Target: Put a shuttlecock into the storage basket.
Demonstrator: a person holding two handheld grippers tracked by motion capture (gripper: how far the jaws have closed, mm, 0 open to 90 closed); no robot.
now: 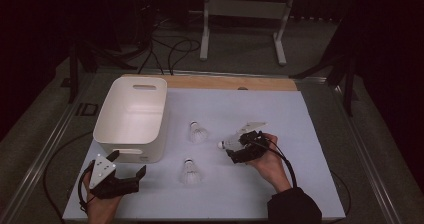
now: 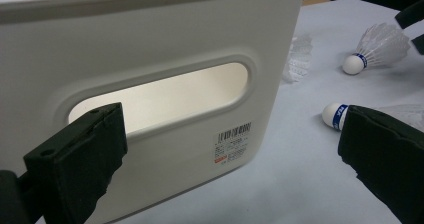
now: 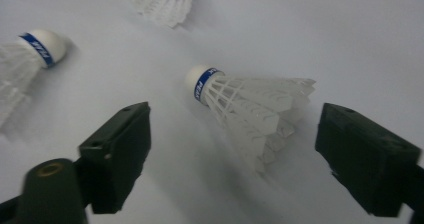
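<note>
White bin, two other shuttlecocks

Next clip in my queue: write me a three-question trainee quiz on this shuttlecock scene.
1. True or false: the right gripper is clamped on a shuttlecock.
2. How many shuttlecocks lie on the white table?
3. What does the left gripper face? A) white bin B) wooden strip C) metal stand

Key
1. False: its jaws stand open either side of the feathers, not pressing.
2. Three: two near the middle, one at the right gripper.
3. A, the side with the handle slot.
</note>
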